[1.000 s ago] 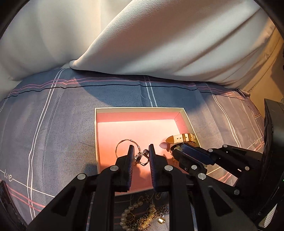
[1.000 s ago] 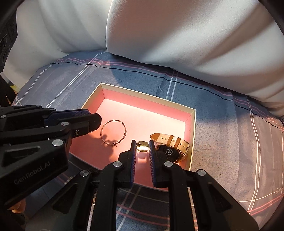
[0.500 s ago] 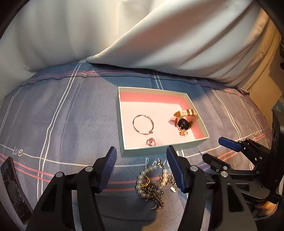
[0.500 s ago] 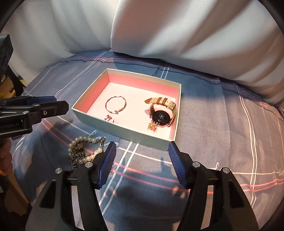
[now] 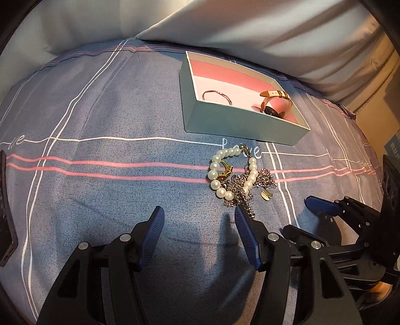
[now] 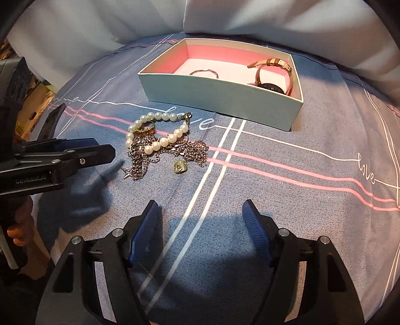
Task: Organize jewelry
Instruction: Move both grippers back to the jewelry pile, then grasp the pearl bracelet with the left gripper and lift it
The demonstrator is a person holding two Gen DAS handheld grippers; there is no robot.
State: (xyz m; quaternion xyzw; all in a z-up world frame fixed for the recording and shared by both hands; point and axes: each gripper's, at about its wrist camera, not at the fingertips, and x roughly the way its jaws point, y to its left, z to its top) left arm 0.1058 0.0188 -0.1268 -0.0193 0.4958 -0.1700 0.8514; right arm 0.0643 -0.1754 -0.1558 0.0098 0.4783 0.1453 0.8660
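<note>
A tangled pile lies on the bed cover: a pearl bracelet [image 5: 226, 172] [image 6: 155, 130], silver chains [image 6: 175, 150] and a gold heart pendant [image 6: 180, 167]. Behind it stands a pale box [image 5: 240, 125] [image 6: 220, 92] with a pink lining, holding a watch [image 5: 272, 102] [image 6: 272, 75] and a thin bangle [image 5: 216, 96] [image 6: 203, 72]. My left gripper [image 5: 198, 217] [image 6: 100, 148] is open and empty, its right fingertip close to the chains. To the right of the pile, my right gripper [image 6: 201, 210] [image 5: 303, 216] is empty, with its jaws still opening.
White pillows [image 5: 225, 30] [image 6: 275, 22] rise behind the box. A dark flat phone-like object [image 5: 6, 212] [image 6: 53, 120] lies at the cover's left edge. A hand [image 6: 20, 225] holds the left gripper's handle. The grey plaid cover [image 6: 300, 175] spreads to the right.
Both grippers let go of small pieces inside the box, opened wide and drew back toward the near side. The jewelry pile, formerly beneath them, now lies just ahead.
</note>
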